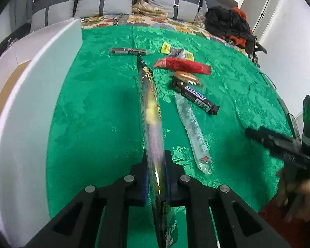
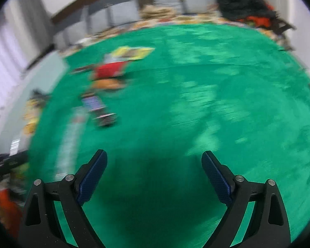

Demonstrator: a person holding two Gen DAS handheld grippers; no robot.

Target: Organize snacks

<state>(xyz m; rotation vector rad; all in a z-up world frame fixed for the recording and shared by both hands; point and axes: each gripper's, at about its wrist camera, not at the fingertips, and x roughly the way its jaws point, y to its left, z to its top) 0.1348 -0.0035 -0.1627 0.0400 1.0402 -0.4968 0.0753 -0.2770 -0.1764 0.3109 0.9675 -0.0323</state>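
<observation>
My left gripper (image 1: 156,155) is shut on a long dark snack bag (image 1: 150,107) seen edge-on, held above the green tablecloth (image 1: 93,113). On the cloth lie a Snickers bar (image 1: 196,97), a clear tube packet (image 1: 193,132), a red packet (image 1: 183,65), an orange-brown snack (image 1: 188,77), a yellow packet (image 1: 175,50) and a grey bar (image 1: 128,51). My right gripper (image 2: 154,161) is open and empty over bare cloth; it also shows in the left wrist view (image 1: 279,142). The right wrist view is blurred; the red packet (image 2: 109,70) and Snickers bar (image 2: 97,107) lie at its left.
A white box wall (image 1: 20,113) stands at the left of the cloth. Grey cushions (image 1: 105,2) and a dark clothes pile (image 1: 229,24) sit beyond the table's far edge. A floral cloth (image 1: 155,21) borders the back.
</observation>
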